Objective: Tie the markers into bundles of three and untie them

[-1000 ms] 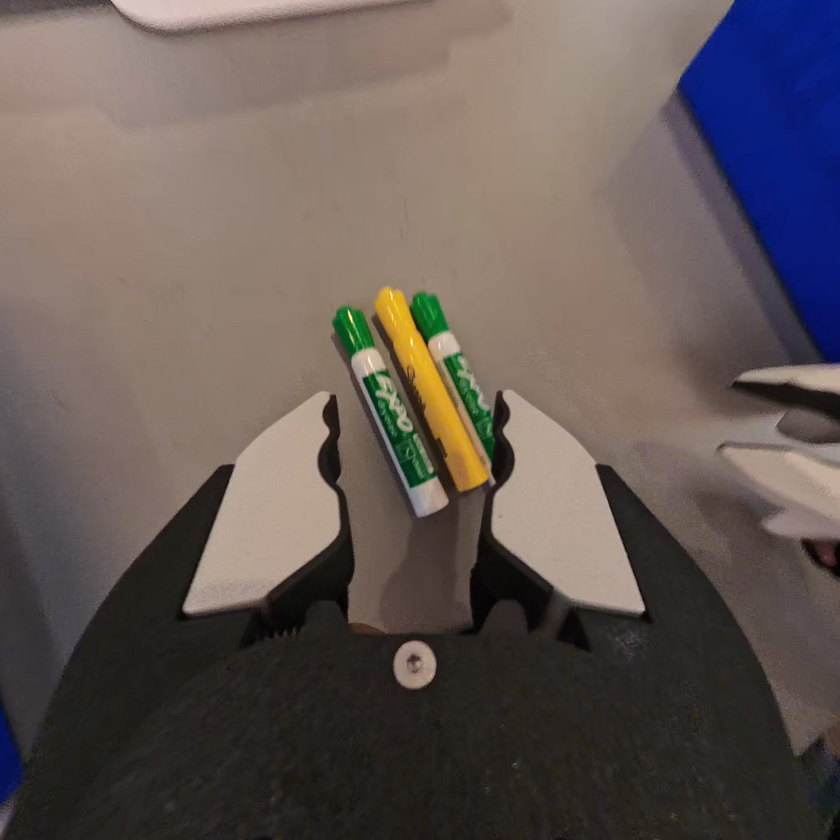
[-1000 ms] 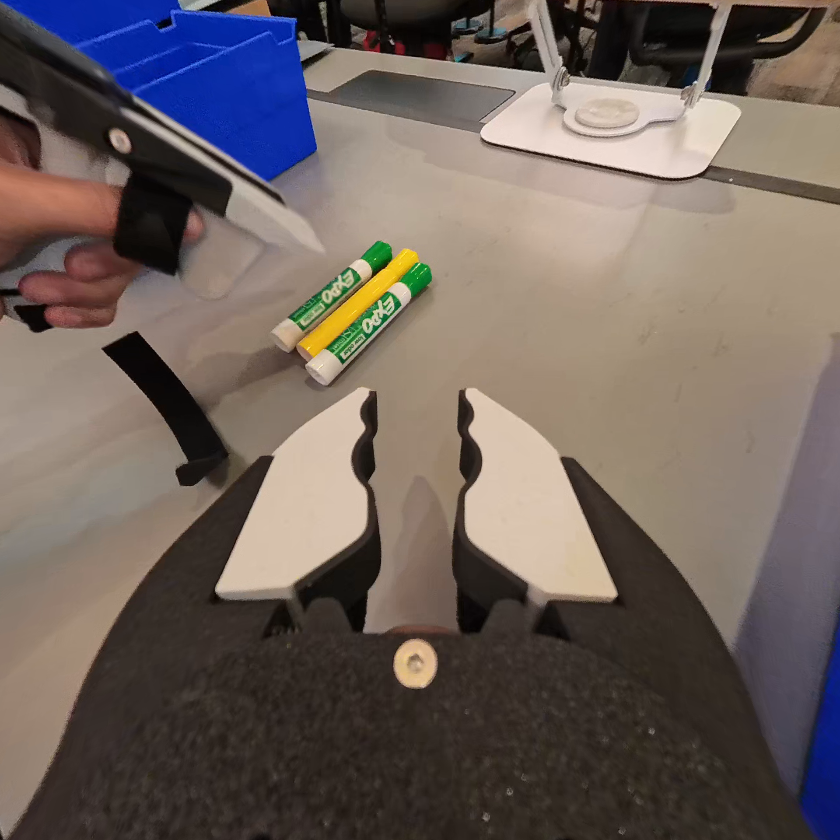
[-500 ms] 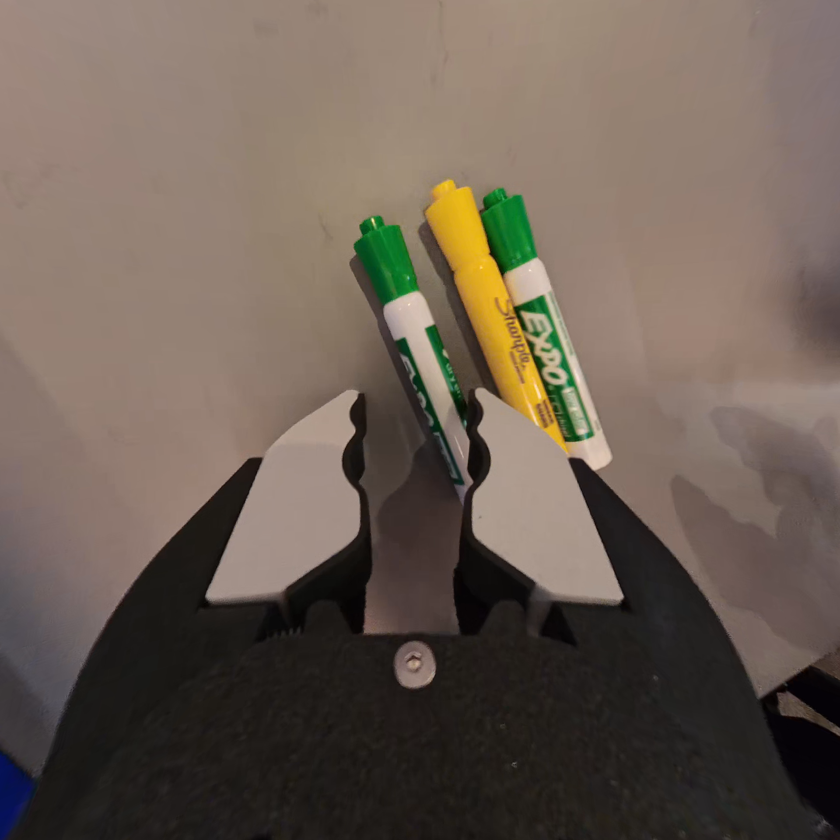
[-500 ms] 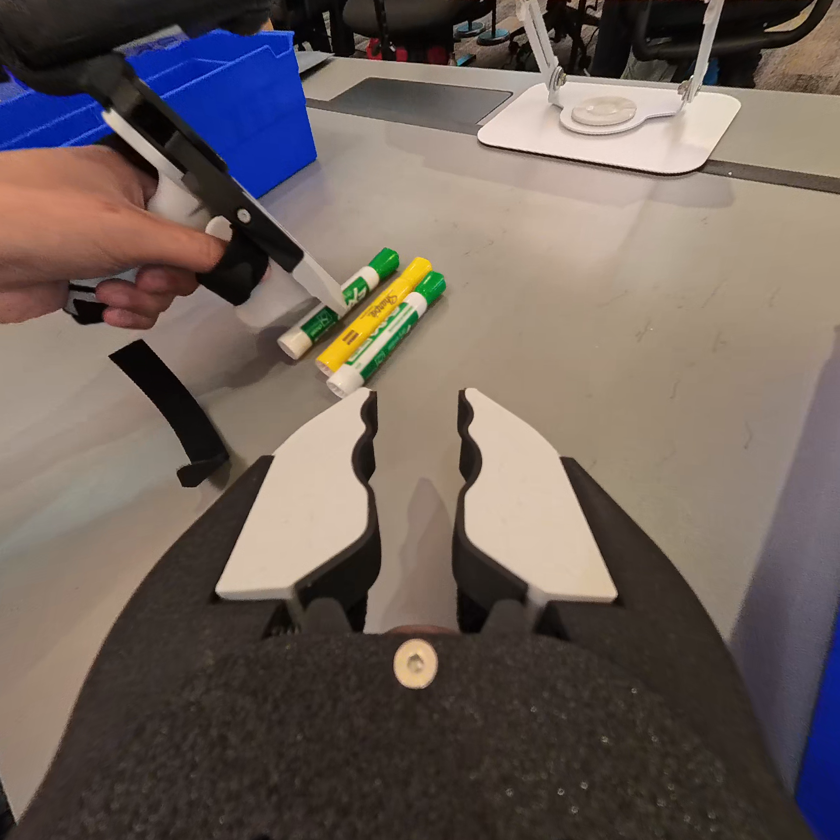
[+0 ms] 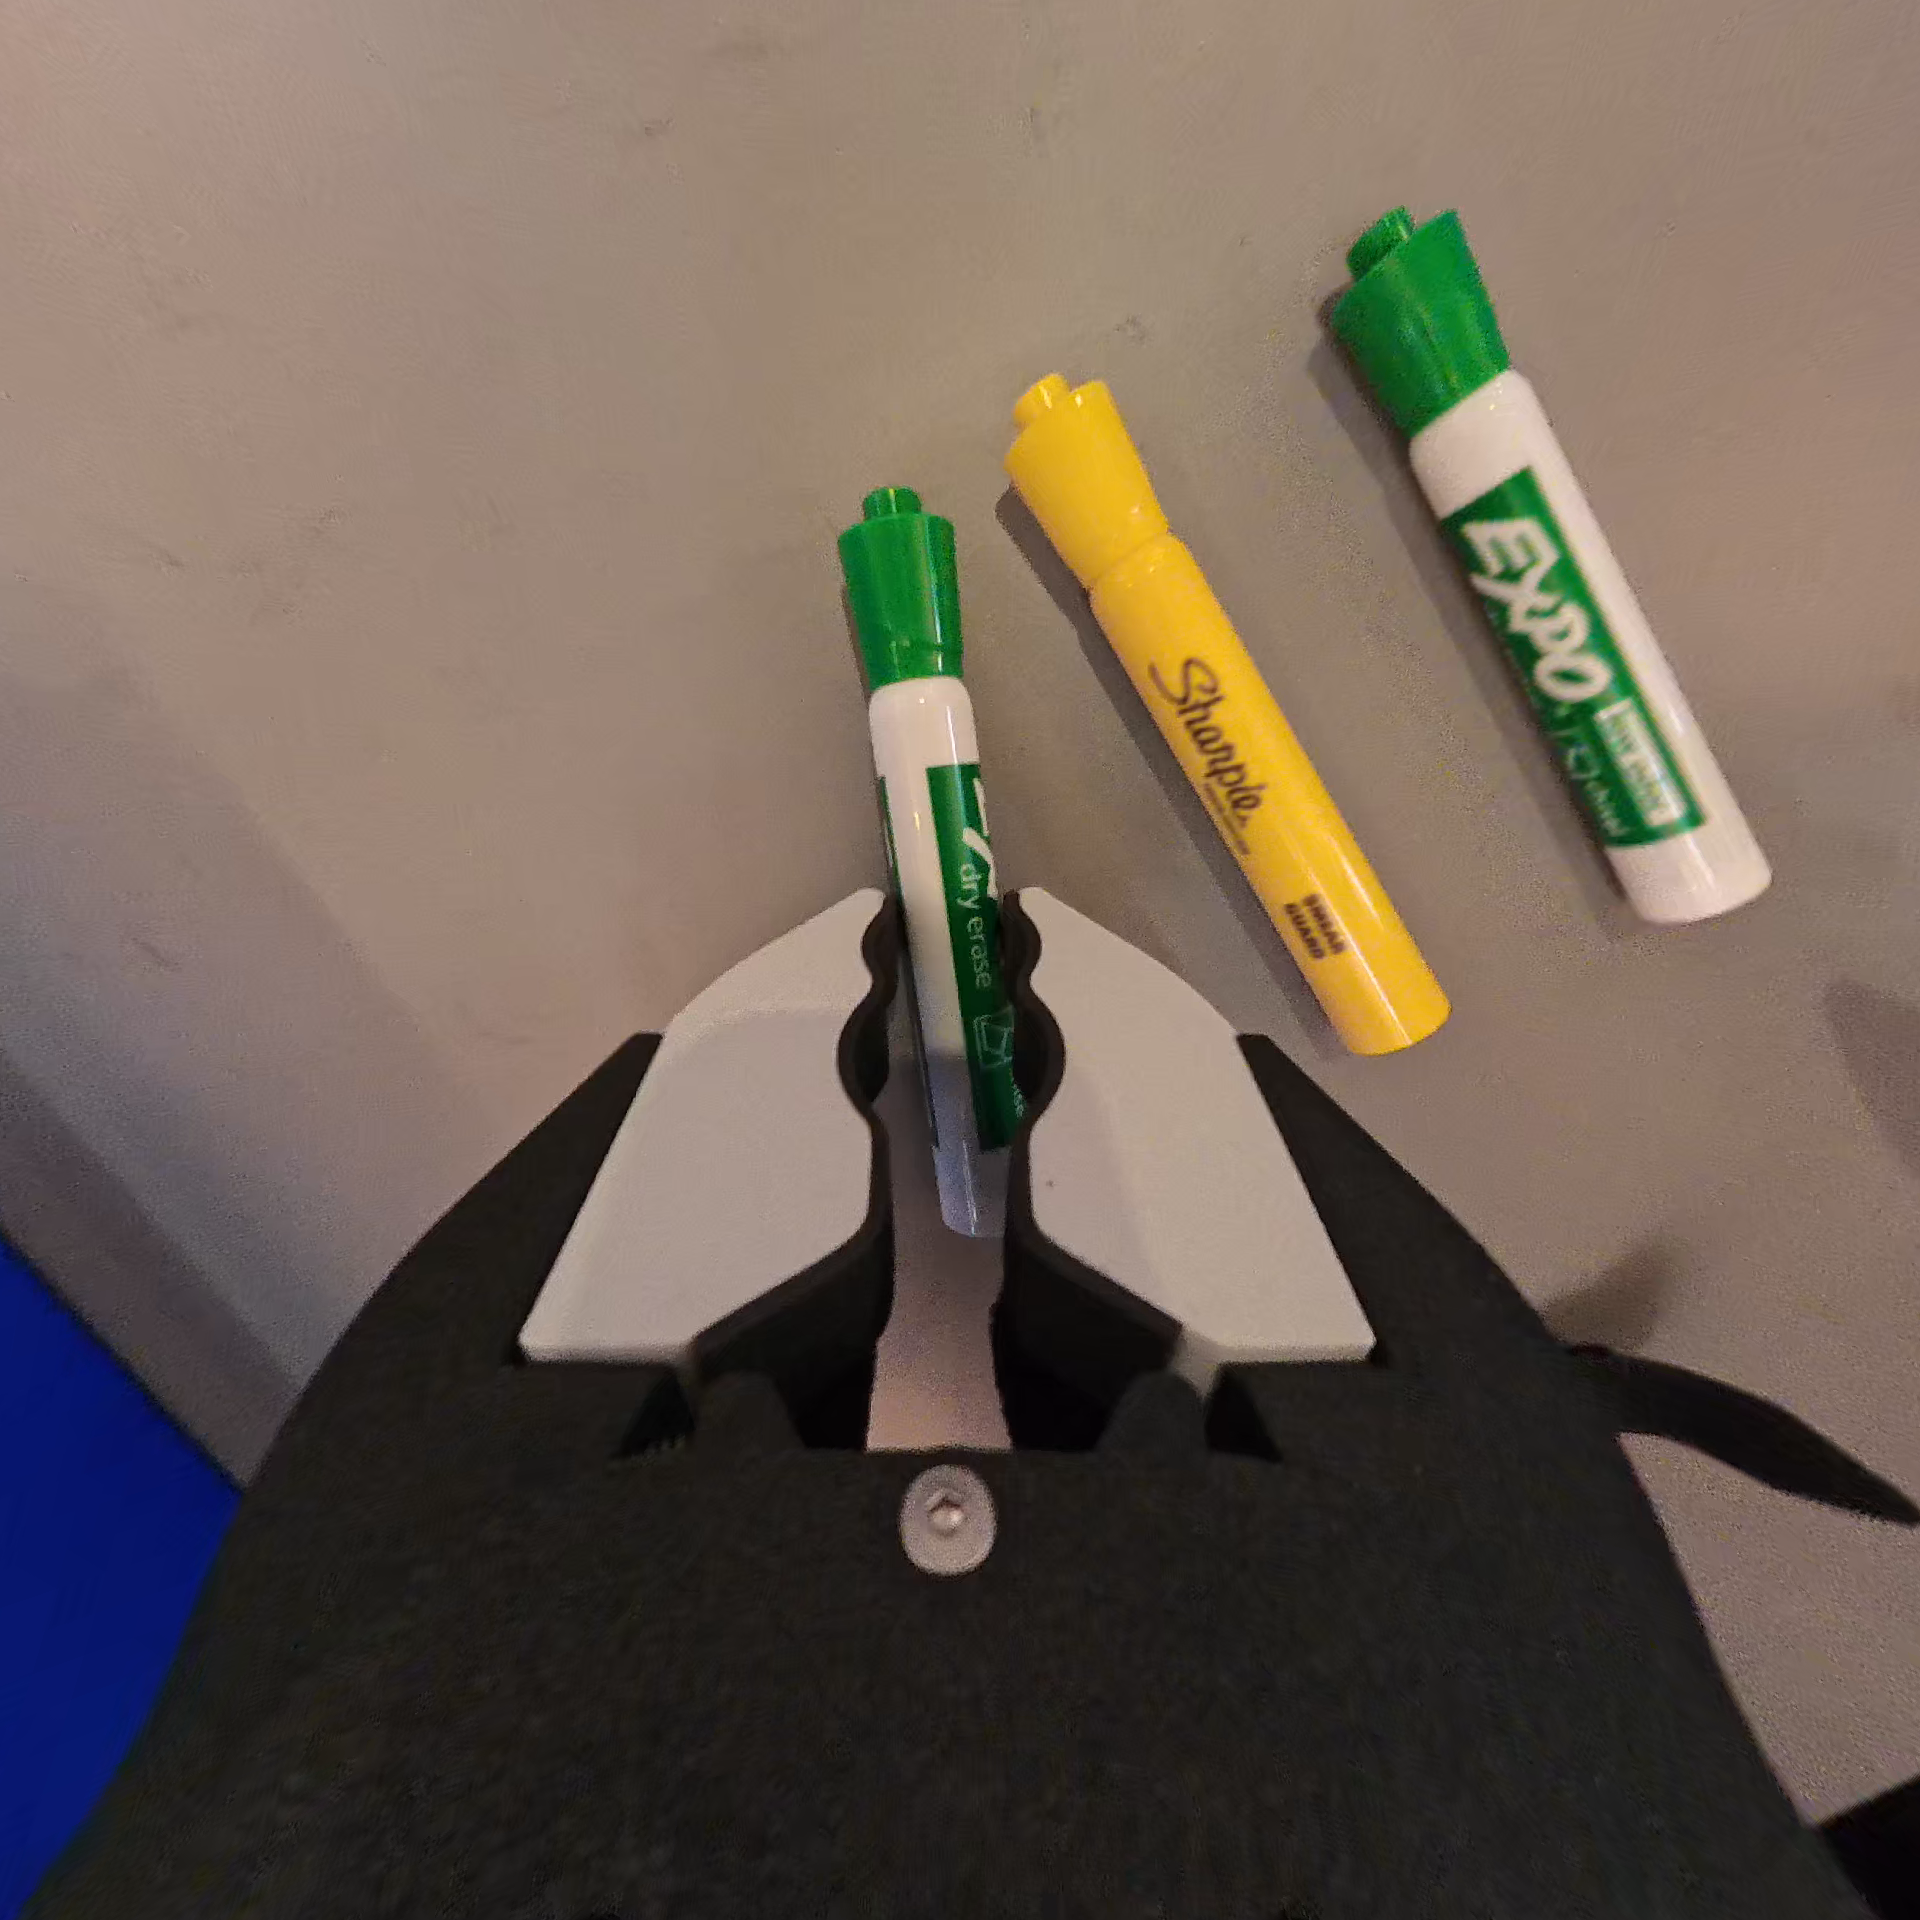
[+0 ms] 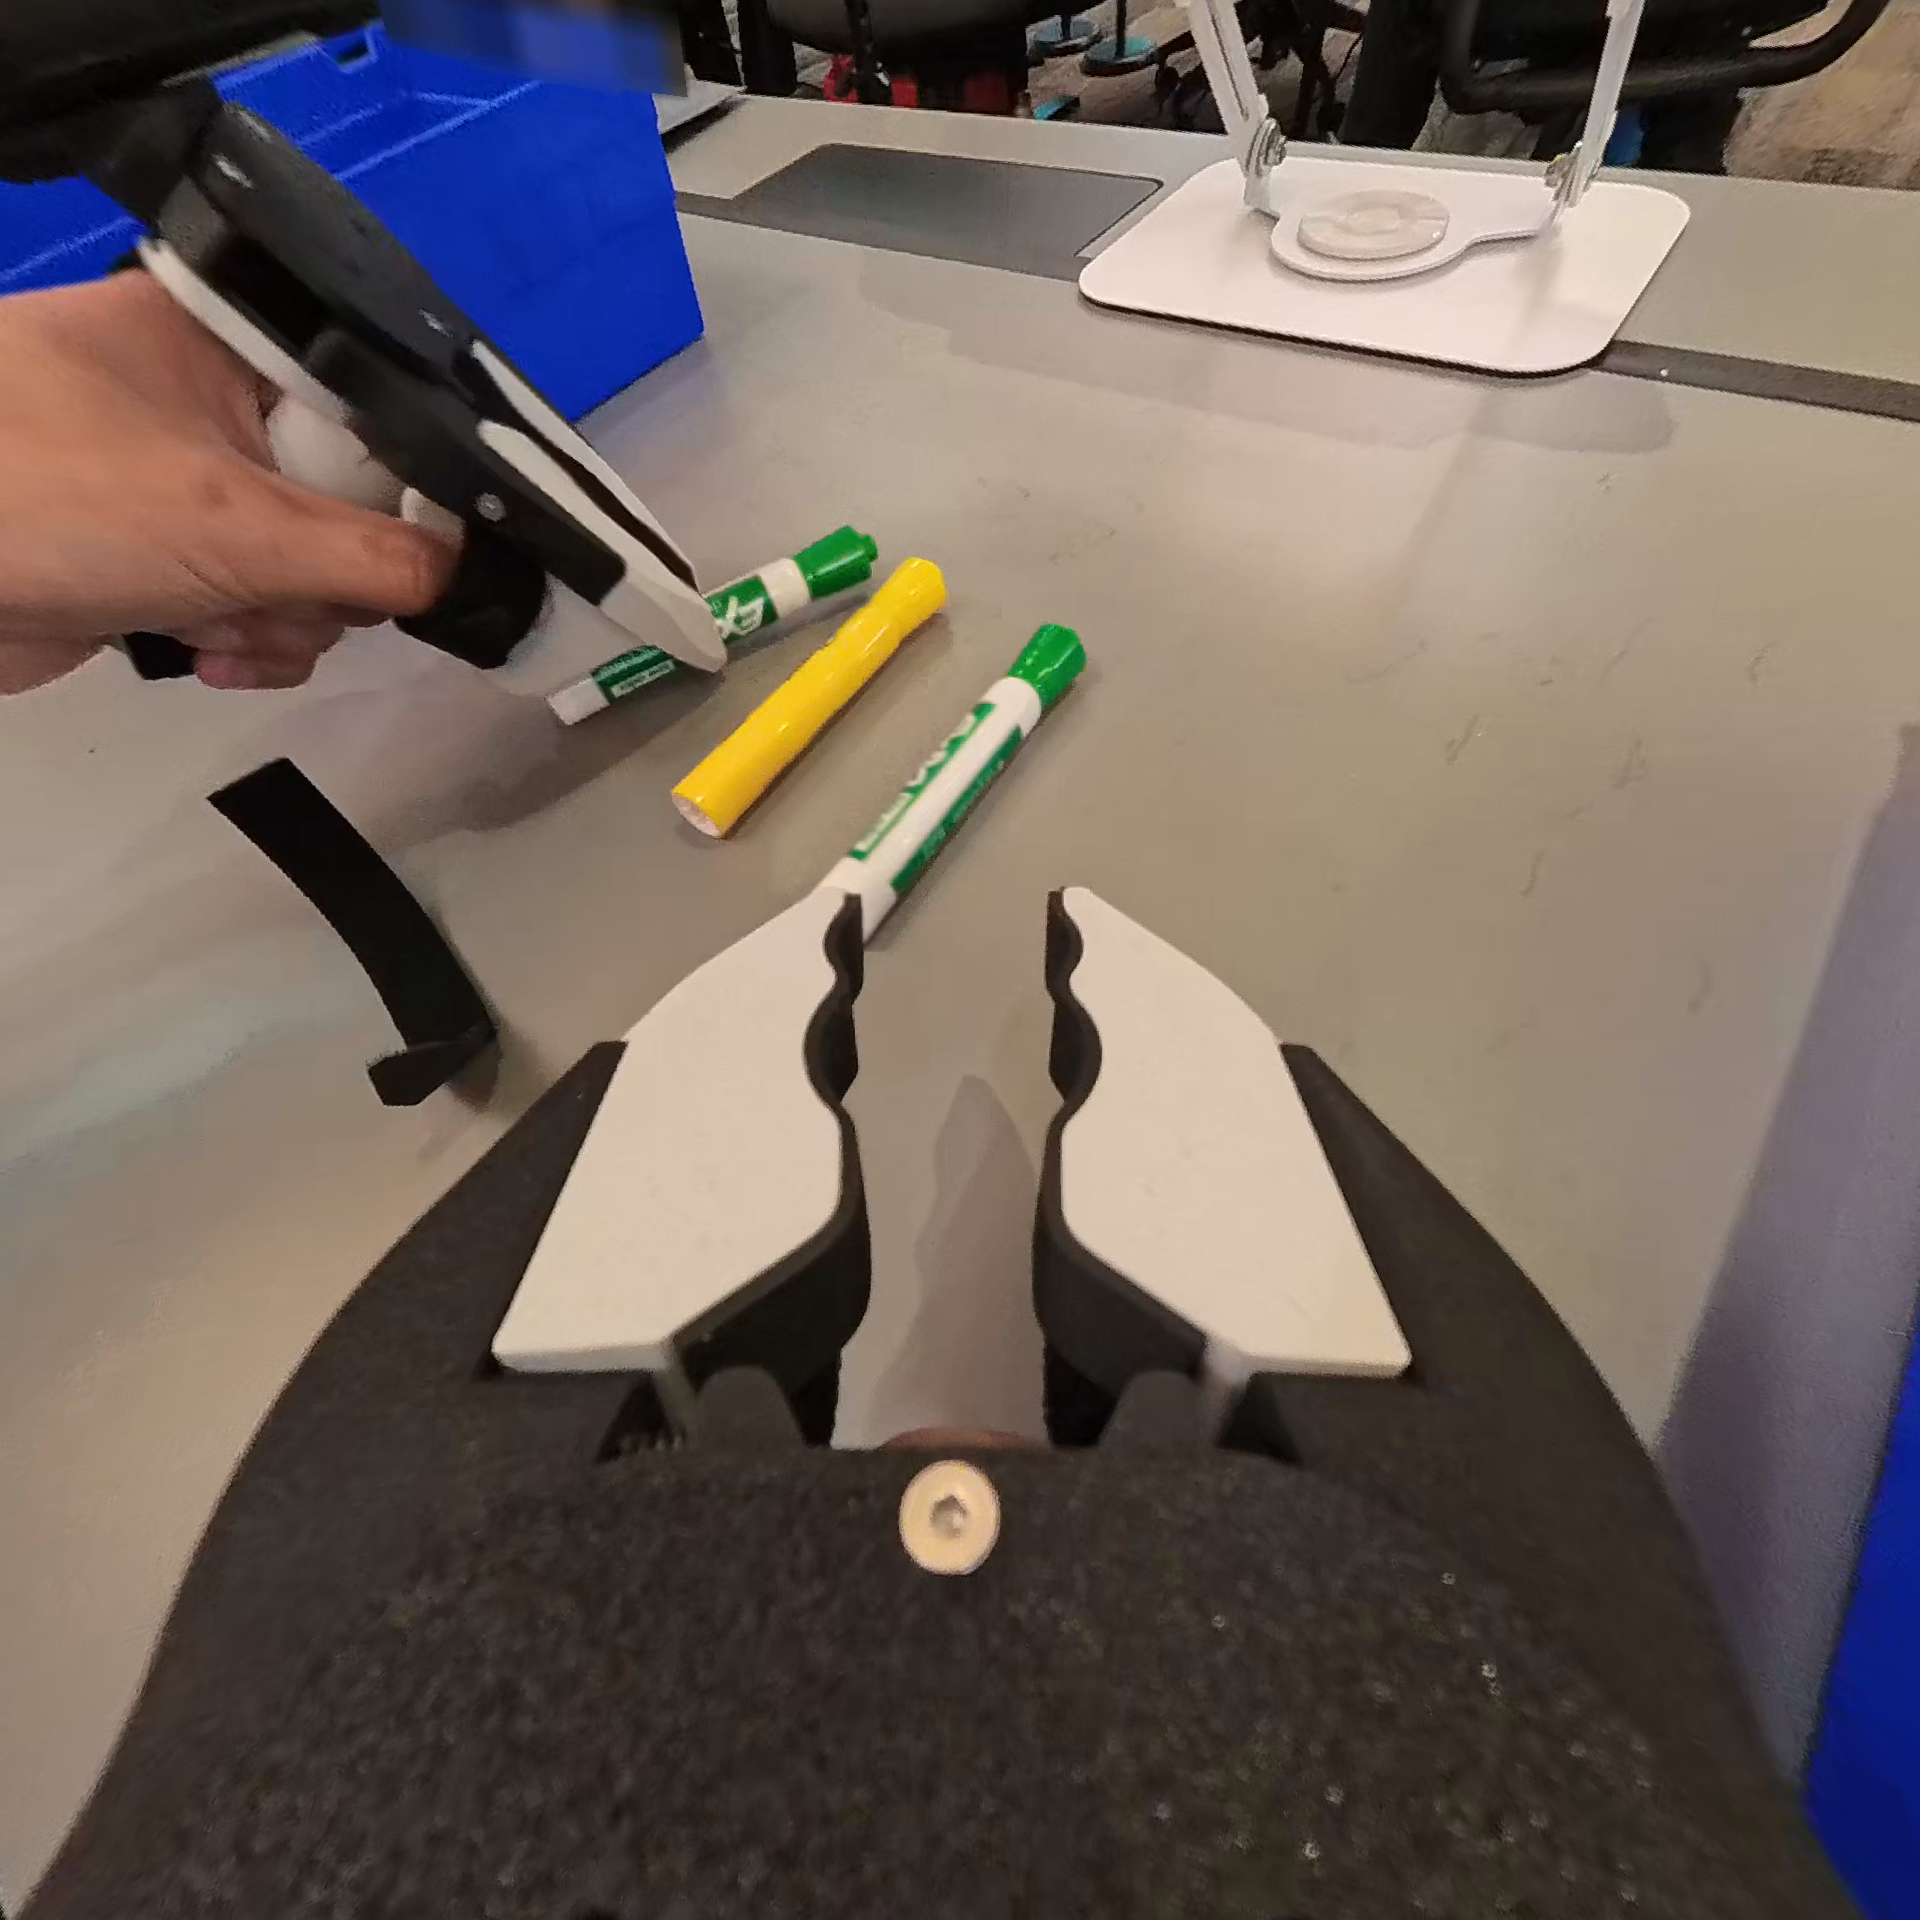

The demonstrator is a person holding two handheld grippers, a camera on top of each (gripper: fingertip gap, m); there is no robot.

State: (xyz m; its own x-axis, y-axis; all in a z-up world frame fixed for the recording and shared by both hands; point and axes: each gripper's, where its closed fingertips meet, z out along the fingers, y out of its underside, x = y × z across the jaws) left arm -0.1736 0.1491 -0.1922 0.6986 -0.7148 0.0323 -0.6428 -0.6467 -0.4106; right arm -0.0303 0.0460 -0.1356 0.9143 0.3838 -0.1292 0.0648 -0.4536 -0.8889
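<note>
Three markers lie loose and apart on the grey table. My left gripper point(image 5: 951, 914) is shut on one green marker point(image 5: 935, 831) around its white barrel, cap pointing away; it also shows in the right wrist view point(image 6: 774, 603) under that gripper point(image 6: 696, 649). A yellow marker point(image 5: 1226, 717) point(image 6: 810, 696) lies in the middle. A second green marker point(image 5: 1548, 613) point(image 6: 961, 769) lies to the right, its white end just beyond my right gripper's left fingertip point(image 6: 831, 920). My right gripper point(image 6: 951, 914) is open and empty. A black strap point(image 6: 353, 914) lies curled at the left.
A blue bin point(image 6: 499, 197) stands at the back left behind the person's hand point(image 6: 156, 540). A white stand on a flat base point(image 6: 1392, 260) sits at the back right. A blue edge point(image 6: 1870, 1662) runs along the right side. The left gripper's tips are roughly 20 centimetres from the right gripper's. The black strap point(image 6: 353, 914) sits 12 centimetres or so from the ends of my left fingers.
My left gripper closed on the left green marker and pulled it aside. The three markers, side by side before, are now spread apart. My right gripper moved closer to the right green marker.
</note>
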